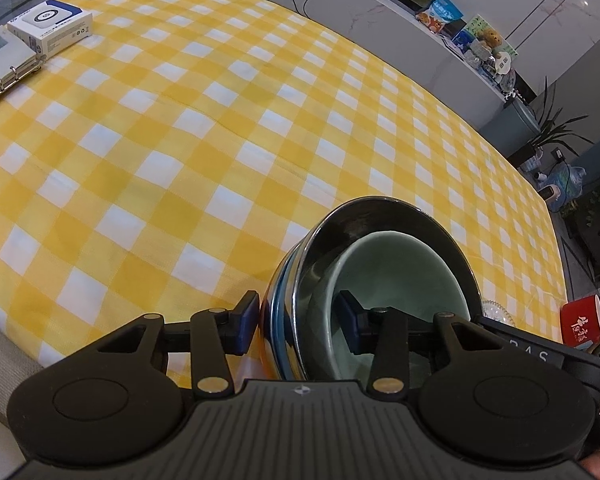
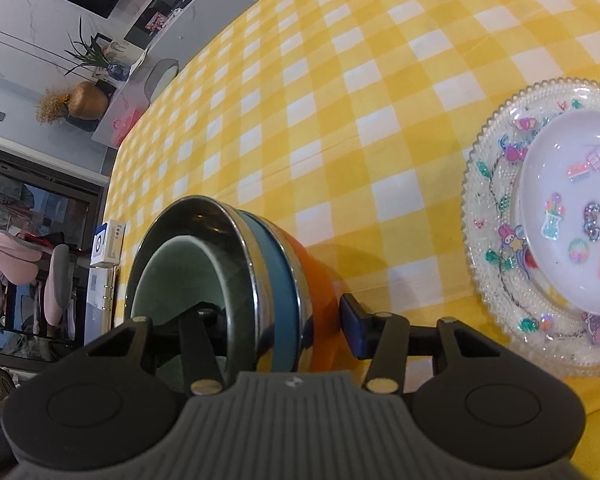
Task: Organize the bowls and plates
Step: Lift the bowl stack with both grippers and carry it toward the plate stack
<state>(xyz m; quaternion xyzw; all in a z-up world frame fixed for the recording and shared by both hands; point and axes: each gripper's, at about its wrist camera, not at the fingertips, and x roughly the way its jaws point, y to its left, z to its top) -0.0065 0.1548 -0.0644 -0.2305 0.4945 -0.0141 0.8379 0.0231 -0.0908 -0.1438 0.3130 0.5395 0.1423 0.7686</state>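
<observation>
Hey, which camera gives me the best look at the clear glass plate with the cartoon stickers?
The right wrist view: the glass plate fills its right side, with beaded rim, stickers and the white dish on it showing. The left wrist view catches only a sliver of rim behind the stacked bowls.

Right tool's (image 2: pixel 288 320) inner finger hidden inside bowls (image 2: pixel 236 280).

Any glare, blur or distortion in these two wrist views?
Left wrist: sharp, strong fisheye bowing of the checked tablecloth, reflections on the steel bowl. Right wrist: same bowing, glare on the white dish in the glass plate, bowl stack's shadow falls right.
</observation>
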